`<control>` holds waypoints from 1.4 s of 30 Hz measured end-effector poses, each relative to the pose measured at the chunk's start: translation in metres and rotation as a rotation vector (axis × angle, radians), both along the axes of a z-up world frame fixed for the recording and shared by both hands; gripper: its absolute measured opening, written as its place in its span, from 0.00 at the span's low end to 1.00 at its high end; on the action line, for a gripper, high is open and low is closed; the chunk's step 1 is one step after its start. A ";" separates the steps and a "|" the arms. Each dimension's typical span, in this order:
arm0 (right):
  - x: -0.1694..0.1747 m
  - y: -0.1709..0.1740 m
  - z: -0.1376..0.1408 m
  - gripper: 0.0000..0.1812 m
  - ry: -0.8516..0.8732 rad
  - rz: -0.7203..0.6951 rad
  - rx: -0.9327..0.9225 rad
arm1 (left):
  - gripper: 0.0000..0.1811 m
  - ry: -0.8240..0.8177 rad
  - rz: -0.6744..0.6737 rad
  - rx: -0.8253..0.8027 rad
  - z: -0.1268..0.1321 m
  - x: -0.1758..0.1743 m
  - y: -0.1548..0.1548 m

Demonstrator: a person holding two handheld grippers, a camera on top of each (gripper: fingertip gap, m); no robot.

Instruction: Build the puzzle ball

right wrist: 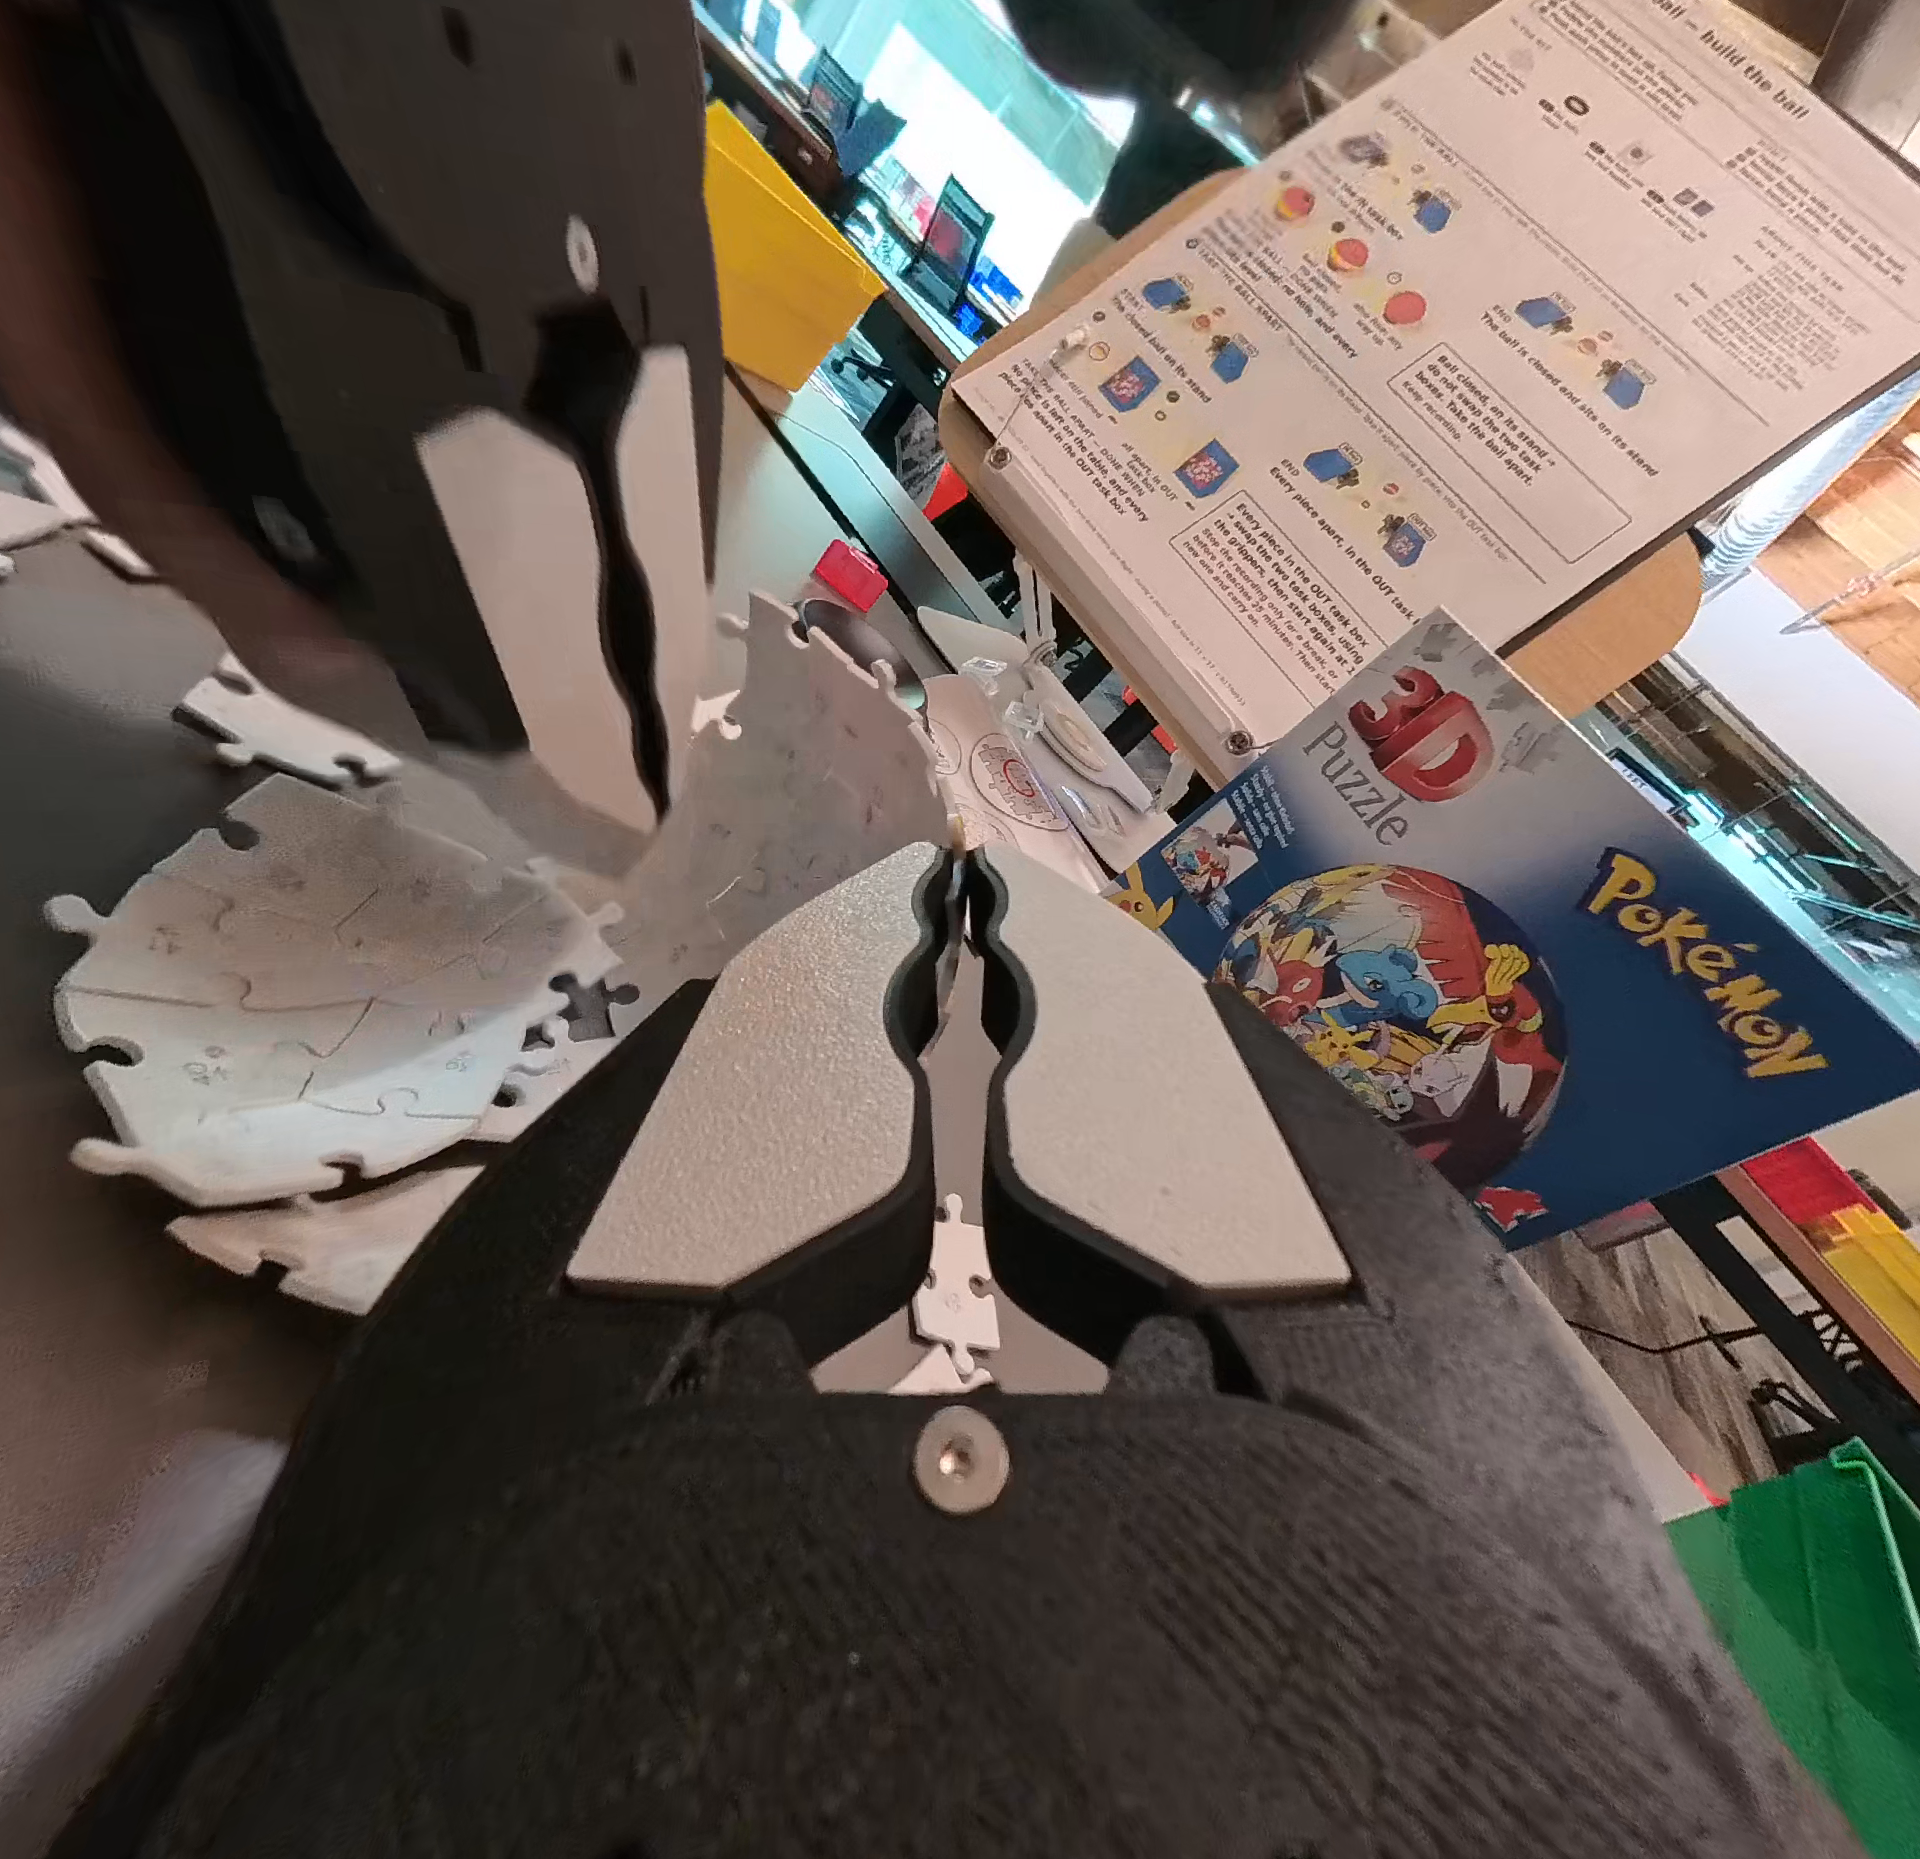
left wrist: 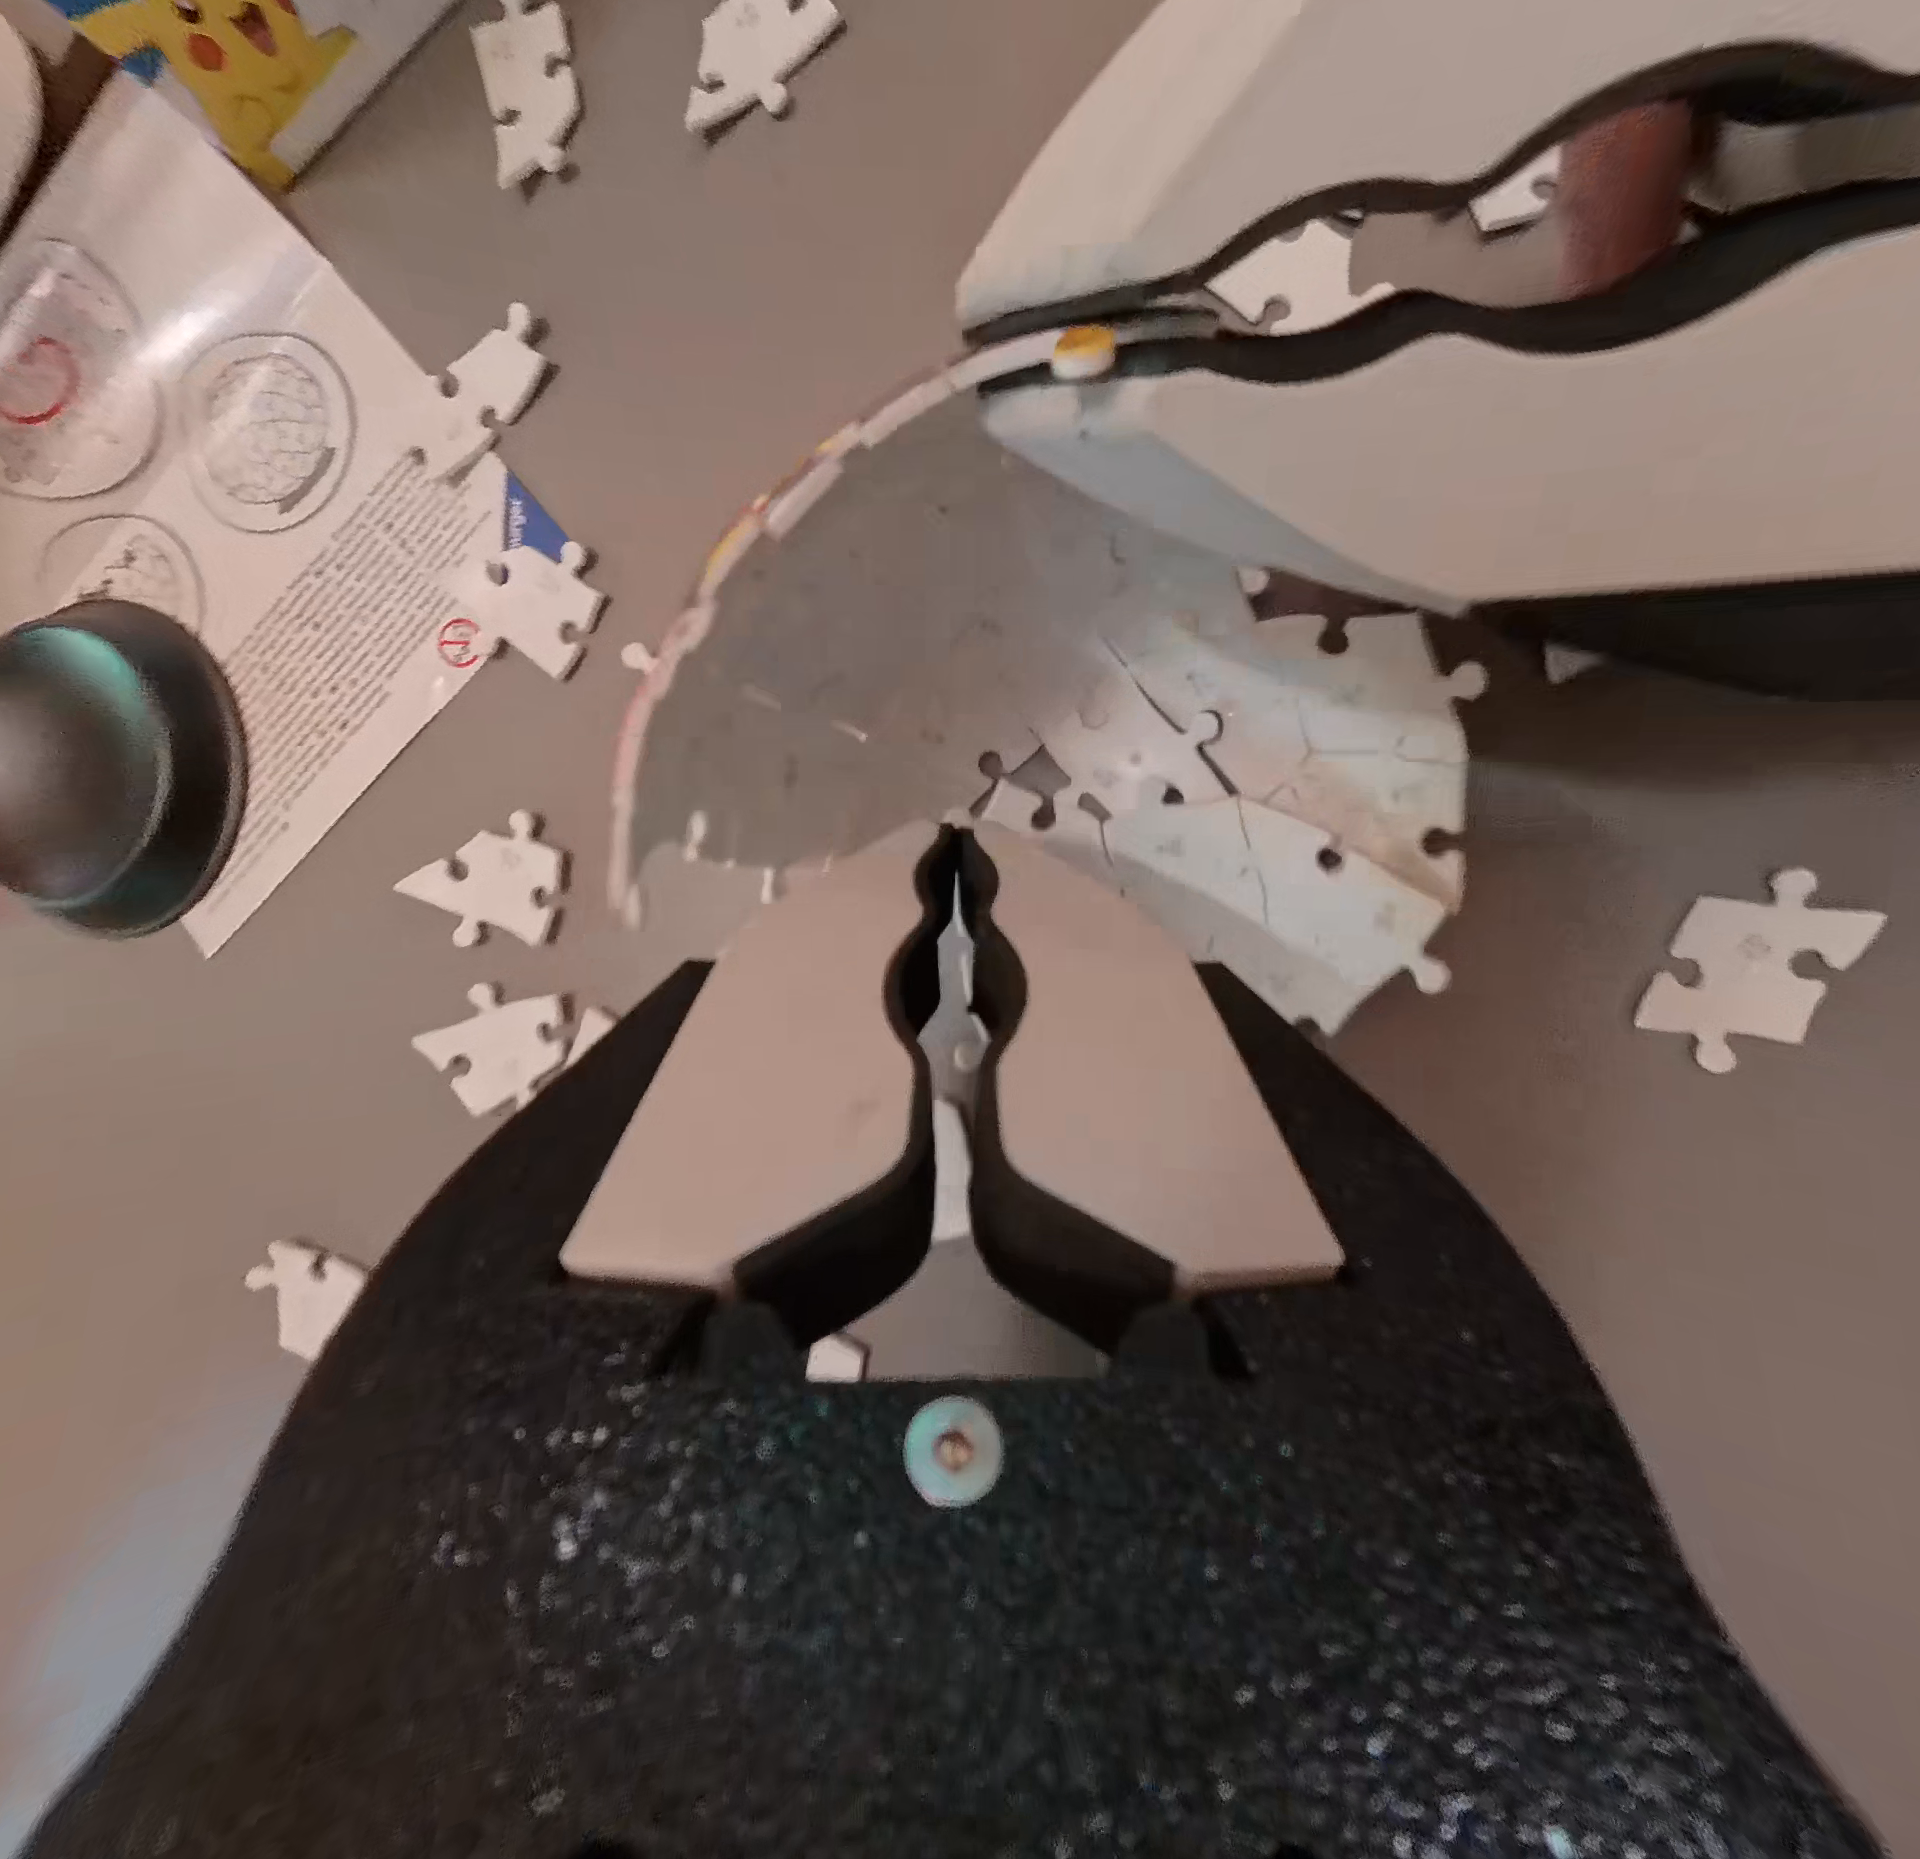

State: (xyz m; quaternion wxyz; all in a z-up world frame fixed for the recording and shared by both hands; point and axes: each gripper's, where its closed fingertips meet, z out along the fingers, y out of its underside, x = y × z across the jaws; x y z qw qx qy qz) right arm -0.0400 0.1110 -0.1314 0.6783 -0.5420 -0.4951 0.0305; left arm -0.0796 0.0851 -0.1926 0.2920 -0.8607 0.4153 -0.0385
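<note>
A curved section of joined puzzle pieces (left wrist: 831, 656), grey-white inside with a coloured outer rim, stands on edge over the grey table (left wrist: 1683, 1290). My left gripper (left wrist: 954, 845) is shut on its lower edge. My right gripper (left wrist: 1081, 353) comes in from the upper right and is shut on its upper rim, where a yellow-tipped tab sticks out. In the right wrist view my right gripper (right wrist: 961, 862) pinches the section (right wrist: 800, 801), and my left gripper (right wrist: 646, 807) pinches it from the upper left. A bowl-shaped part (right wrist: 312, 988) lies beside it; whether the two are joined, I cannot tell.
Loose white pieces (left wrist: 1756, 968) lie scattered around, several at the left (left wrist: 488, 887). An instruction sheet (left wrist: 291, 479) and a dark round object (left wrist: 99, 770) are at the left. The blue puzzle box (right wrist: 1507, 936) leans at the right under a board with a printed sheet (right wrist: 1455, 303). My hands' fingertips stand some 8 centimeters from each other. From the left gripper's tips to the dark round object (left wrist: 99, 770) is close to 20 centimeters.
</note>
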 end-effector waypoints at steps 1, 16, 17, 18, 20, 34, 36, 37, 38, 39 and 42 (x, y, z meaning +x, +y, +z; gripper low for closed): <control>0.000 0.000 0.000 0.02 -0.001 0.001 0.001 | 0.00 0.004 0.003 0.006 0.004 -0.006 -0.003; -0.004 0.012 -0.002 0.02 -0.011 0.093 -0.019 | 0.00 0.169 -0.206 0.054 -0.031 0.011 0.003; -0.004 0.013 -0.002 0.02 0.000 0.095 -0.028 | 0.00 0.163 -0.210 0.052 -0.030 0.011 0.004; -0.004 0.014 -0.003 0.02 0.011 0.093 -0.035 | 0.00 0.158 -0.220 0.047 -0.030 0.011 0.004; -0.005 0.014 -0.002 0.02 0.028 0.091 -0.039 | 0.00 0.161 -0.248 0.049 -0.030 0.011 0.005; -0.003 0.018 -0.004 0.02 0.043 0.062 -0.039 | 0.00 0.188 -0.590 0.056 -0.032 0.018 0.001; -0.003 0.017 -0.004 0.02 0.040 0.057 -0.036 | 0.00 0.175 -0.599 0.049 -0.032 0.018 0.001; -0.003 0.017 -0.004 0.02 0.040 0.057 -0.035 | 0.00 0.177 -0.595 0.041 -0.032 0.018 0.001; -0.004 0.017 -0.004 0.02 0.042 0.057 -0.034 | 0.00 0.188 -0.596 0.037 -0.033 0.018 0.001; -0.004 0.017 -0.004 0.02 0.041 0.055 -0.034 | 0.00 0.208 -0.605 0.042 -0.033 0.018 0.001; -0.003 0.018 -0.004 0.02 0.046 0.051 -0.037 | 0.00 0.272 -0.640 0.070 -0.033 0.018 0.001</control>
